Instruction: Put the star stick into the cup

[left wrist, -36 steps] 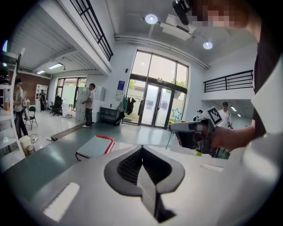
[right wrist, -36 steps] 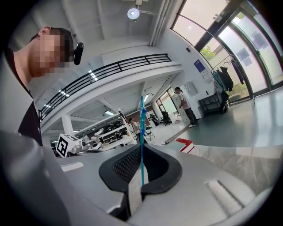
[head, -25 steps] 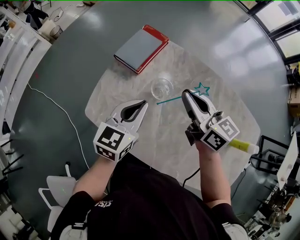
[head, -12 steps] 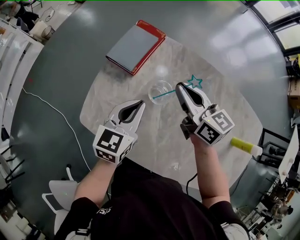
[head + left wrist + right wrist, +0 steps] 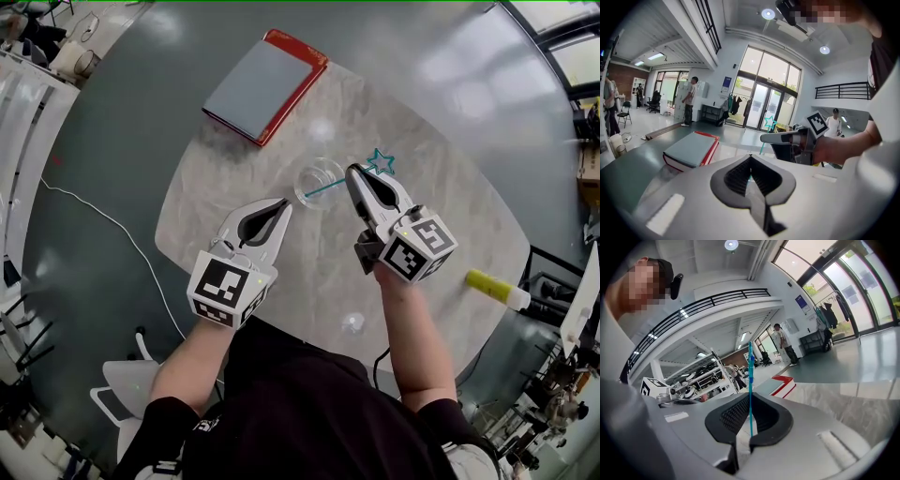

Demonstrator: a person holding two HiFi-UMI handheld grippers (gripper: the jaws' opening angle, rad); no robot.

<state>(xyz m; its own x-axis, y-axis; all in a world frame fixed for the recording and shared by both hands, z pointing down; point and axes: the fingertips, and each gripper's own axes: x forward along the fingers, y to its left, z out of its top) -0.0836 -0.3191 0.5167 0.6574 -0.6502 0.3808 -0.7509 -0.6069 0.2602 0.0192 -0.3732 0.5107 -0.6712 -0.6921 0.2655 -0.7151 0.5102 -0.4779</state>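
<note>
At the upper left of the head view 1 red-edged book (image 5: 265, 82) lies on the pale surface (image 5: 441, 216). Below it, left of centre, the left claw (image 5: 284, 203) has its jaws pressed together on nothing. Just right of its tip stands 1 clear cup (image 5: 320, 178), upright and near the middle of the frame. The 1 star stick (image 5: 750, 394) is pinched across its shaft by the right claw (image 5: 353, 172). Its plain end reaches left to the cup's rim and its star pokes out to the upper right. Whether that plain end is already inside the cup or only above it is hard to say from this angle. The stick looks very light, thin and somewhat springy, so it may swing in the grip. A hold on the shaft near the star seems best, leaving the long plain end free to drop in. At the lower right lies 1 yellow tube (image 5: 495, 288). That makes 2 claws, 1 cup and 1 stick.
</note>
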